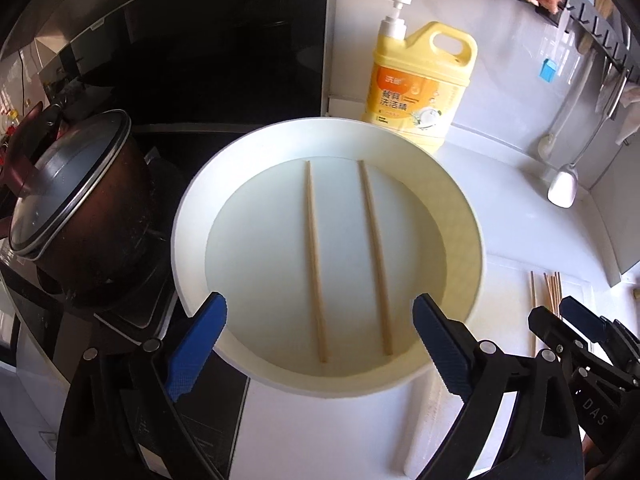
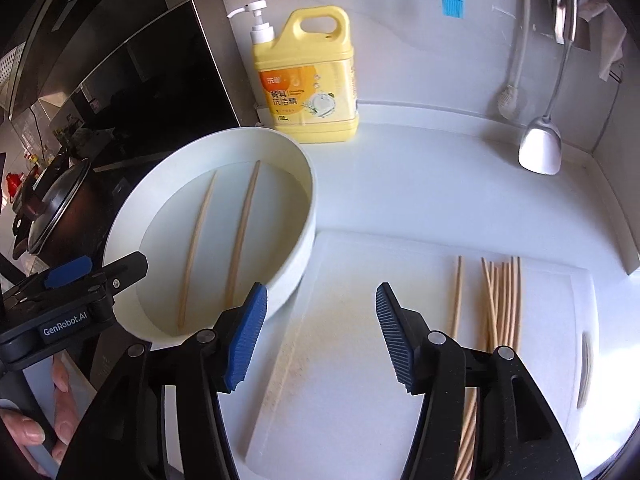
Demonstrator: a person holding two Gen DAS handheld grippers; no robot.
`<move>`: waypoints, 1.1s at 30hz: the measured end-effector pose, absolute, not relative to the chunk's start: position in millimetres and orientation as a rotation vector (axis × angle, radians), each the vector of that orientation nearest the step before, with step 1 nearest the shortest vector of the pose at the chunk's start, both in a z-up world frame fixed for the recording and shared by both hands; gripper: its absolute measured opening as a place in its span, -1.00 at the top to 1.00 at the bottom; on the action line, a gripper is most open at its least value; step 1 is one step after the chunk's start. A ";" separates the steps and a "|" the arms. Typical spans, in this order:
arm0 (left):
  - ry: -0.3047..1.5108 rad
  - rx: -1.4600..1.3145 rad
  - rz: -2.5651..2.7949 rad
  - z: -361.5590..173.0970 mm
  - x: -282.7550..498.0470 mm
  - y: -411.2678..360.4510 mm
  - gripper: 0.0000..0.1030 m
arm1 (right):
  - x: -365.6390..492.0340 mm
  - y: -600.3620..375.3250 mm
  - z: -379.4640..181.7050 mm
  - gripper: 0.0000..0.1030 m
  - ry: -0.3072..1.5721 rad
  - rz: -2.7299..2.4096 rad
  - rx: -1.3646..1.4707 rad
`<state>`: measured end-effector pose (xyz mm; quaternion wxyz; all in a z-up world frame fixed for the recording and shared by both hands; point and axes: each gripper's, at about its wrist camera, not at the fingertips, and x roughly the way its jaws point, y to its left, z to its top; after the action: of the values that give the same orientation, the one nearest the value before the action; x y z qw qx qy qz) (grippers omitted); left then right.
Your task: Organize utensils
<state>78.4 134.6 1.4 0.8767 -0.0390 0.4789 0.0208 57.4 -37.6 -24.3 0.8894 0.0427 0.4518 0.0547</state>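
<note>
Both tongs, left [image 1: 320, 332] and right [image 2: 320, 332], gaped empty; two wooden chopsticks [image 1: 316, 260] lay inside the round white basin [image 1: 472, 216], likely for sorting.

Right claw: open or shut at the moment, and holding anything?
Open and empty. The right claw has its blue pads spread wide above the cutting board, nothing between them; the loose chopsticks lie untouched beside it.
</note>
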 end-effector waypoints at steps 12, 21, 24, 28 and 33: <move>1.003 -0.070 -0.019 8.5 24.6 50.1 -0.85 | -29.1 -146.9 -32.0 -0.16 0.924 0.039 0.130; 0.994 -0.020 -0.072 1.2 -6.5 -5.0 -0.85 | -65.7 -215.5 -49.5 -0.16 0.910 -0.069 0.163; 0.998 -0.017 -0.096 -4.9 -7.1 -13.4 -0.85 | -72.1 -224.4 -58.2 -0.16 0.922 -0.109 0.177; 0.987 0.037 -0.148 -16.1 -4.7 -27.9 -0.85 | -77.4 -228.9 -65.7 -0.16 0.912 -0.175 0.198; 0.953 0.063 -0.185 -31.3 1.1 -37.6 -0.85 | -74.8 -228.4 -78.1 -0.16 0.892 -0.223 0.217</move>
<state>1.1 -37.6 -31.3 0.8840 0.0304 0.4579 -0.0890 -74.8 -228.4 -78.1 0.8906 0.1044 0.4294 -0.1076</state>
